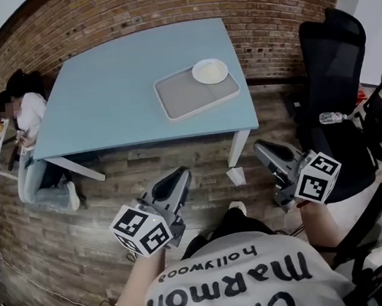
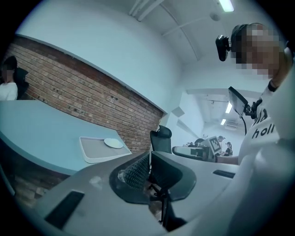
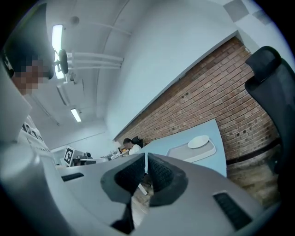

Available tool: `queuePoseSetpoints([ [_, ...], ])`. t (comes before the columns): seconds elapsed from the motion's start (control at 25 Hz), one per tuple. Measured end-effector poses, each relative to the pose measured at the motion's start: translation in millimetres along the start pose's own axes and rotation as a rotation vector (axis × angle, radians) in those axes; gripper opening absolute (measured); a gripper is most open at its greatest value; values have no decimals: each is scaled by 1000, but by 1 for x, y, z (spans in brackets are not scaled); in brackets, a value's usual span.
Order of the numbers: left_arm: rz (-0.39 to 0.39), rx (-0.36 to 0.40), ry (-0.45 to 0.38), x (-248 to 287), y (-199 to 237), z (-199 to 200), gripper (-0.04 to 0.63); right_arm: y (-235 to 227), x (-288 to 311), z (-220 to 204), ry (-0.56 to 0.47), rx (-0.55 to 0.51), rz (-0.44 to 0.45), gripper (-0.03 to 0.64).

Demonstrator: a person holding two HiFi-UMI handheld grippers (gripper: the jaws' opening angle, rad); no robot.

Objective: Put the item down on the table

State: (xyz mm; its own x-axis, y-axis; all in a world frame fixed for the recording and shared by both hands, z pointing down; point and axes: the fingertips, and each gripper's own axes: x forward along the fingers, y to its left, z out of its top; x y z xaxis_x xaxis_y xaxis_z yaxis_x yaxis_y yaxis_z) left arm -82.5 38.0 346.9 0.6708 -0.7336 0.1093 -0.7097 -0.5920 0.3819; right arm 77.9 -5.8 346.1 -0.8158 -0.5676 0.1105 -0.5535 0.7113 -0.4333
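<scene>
- White round plate point(image 1: 210, 71) on the far right corner of a grey tray point(image 1: 184, 97); probably the task's item, though not certain from these views.
- Tray flat on the blue table point(image 1: 117, 89), in its right half, set slightly askew to the table's edges.
- Left gripper point(image 1: 182, 175): jaws pressed together, nothing between them. Held over the wood floor point(image 1: 84, 233) on the near side of the table, well apart from the tray.
- Right gripper point(image 1: 260, 149): jaws likewise together, nothing clamped. Seen just beside the table's near right leg point(image 1: 239, 148) in the head view, well apart from the plate.
- Both grippers aimed toward the table, roughly level.
- Scrap of white paper point(image 1: 236, 175) on the floor between the two grippers, near that leg.
- Black office chair point(image 1: 332, 48) to the right of the table, with a clear bottle point(image 1: 334, 117) lying below its backrest.
- Seated person point(image 1: 27, 124) at the table's left end.
- Brick wall point(image 1: 264, 7) along the table's far side.
</scene>
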Motion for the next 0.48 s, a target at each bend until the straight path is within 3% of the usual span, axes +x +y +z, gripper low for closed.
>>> queuePoseSetpoints([
  [0.32,36,1,-40,-4,-15,7,18,-4,-20,6,65,-101,-19,12],
  [0.48,64,-47,-70,-4,-8,6,18,-9,-24,5,92,-108,-19,12],
])
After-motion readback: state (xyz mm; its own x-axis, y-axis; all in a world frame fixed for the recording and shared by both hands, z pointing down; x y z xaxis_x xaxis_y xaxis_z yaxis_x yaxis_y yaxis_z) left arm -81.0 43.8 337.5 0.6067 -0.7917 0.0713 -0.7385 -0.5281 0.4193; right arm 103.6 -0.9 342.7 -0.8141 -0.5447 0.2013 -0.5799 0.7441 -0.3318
